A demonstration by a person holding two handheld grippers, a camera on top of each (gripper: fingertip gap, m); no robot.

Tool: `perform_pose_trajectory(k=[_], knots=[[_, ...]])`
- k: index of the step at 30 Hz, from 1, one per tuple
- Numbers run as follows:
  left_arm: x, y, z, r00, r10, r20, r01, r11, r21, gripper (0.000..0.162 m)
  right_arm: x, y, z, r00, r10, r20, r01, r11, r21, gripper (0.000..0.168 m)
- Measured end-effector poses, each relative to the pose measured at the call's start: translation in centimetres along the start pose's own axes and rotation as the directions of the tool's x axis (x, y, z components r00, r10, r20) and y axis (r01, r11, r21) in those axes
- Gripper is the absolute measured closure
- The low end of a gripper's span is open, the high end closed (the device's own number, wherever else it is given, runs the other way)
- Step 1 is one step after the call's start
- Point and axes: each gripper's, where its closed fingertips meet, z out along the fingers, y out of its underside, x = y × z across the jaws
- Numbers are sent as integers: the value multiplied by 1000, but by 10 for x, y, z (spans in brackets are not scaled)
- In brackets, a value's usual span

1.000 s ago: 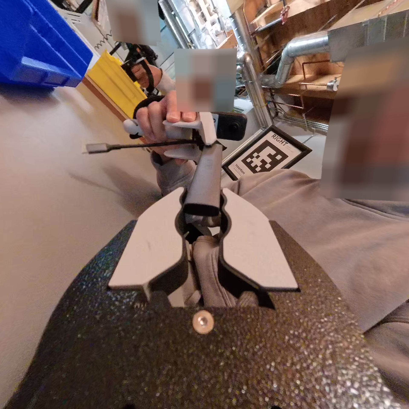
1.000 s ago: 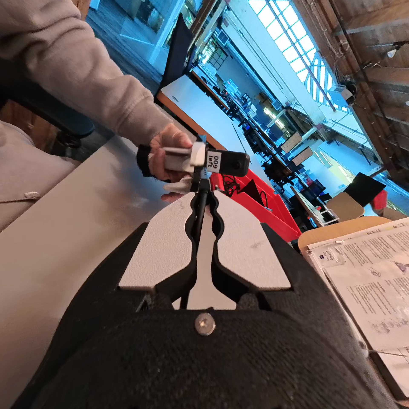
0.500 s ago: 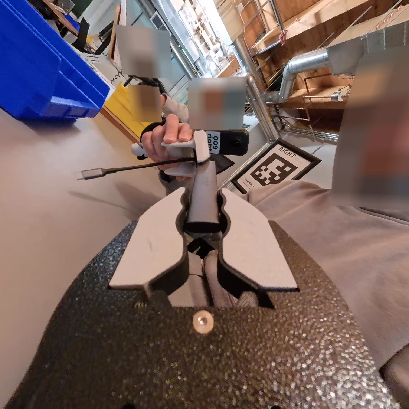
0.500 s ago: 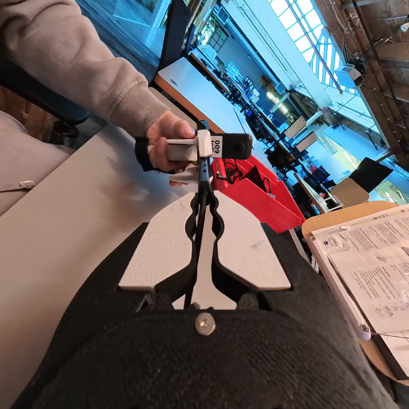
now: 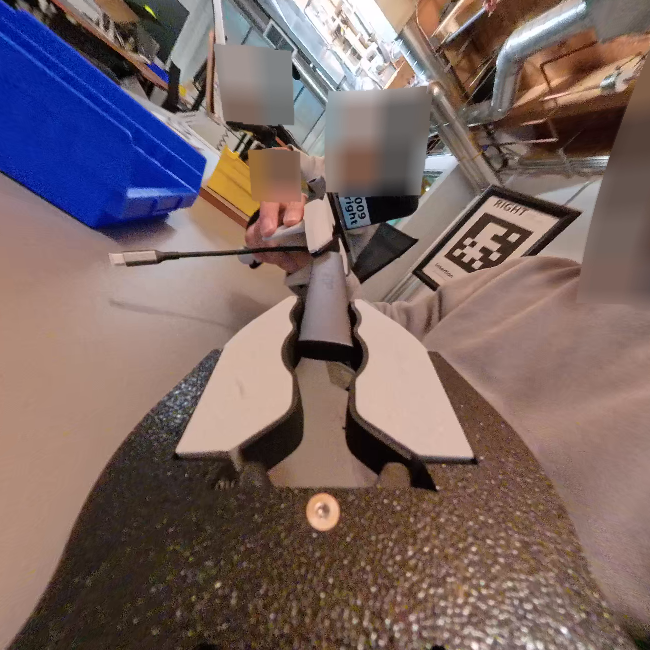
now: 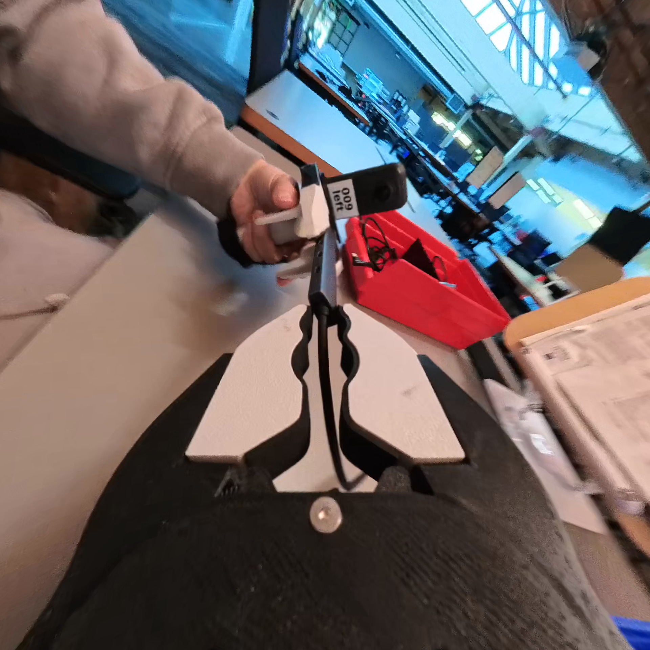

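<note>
My left gripper [image 5: 324,316] is shut on a grey metal hub [image 5: 327,281], which sticks out forward past the fingertips. The hub's black cable [image 5: 218,252] runs to my right gripper [image 5: 299,253], and its silver plug [image 5: 133,257] juts out to the left above the table. In the right wrist view, my right gripper [image 6: 323,309] is closed around the cable [image 6: 325,387] just behind the hub's end [image 6: 325,267]. The left gripper [image 6: 302,246], in a hand [image 6: 260,211], holds the hub's far end. Both grippers face each other above the table.
On the grey table [image 5: 70,351] stand a blue bin [image 5: 88,140], a yellow bin [image 5: 225,176] and a framed marker sign [image 5: 492,239]. A red bin [image 6: 415,288] with cables sits beyond the hub. Papers [image 6: 580,387] lie on a wooden board at right. A grey sleeve [image 5: 527,351] is close.
Both grippers have shifted together with the hub and cable. In the right wrist view the hub now shows its side with ports, and the right jaw gap looks slightly wider.
</note>
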Motion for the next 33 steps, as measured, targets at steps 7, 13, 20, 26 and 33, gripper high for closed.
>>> perform_pose_trajectory(k=[7,13,20,26,33], knots=[[8,-18,-1,846,516,137,-514,856,-56,138,28,-8,1,868,495,-32,-484,859,166,109],[1,-17,7,721,673,165,-658,739,-146,138,14,-12,12,915,400,-50,-395,914,88,112],[3,-15,18,730,675,106,-669,738,-86,138,11,-2,10,881,471,-49,-468,881,67,139],[0,-12,22,752,655,71,-653,755,-53,138,9,-3,1,842,538,-27,-532,838,122,144],[0,-9,30,742,669,28,-667,743,-55,138,3,0,-6,812,583,13,-579,804,134,145]])
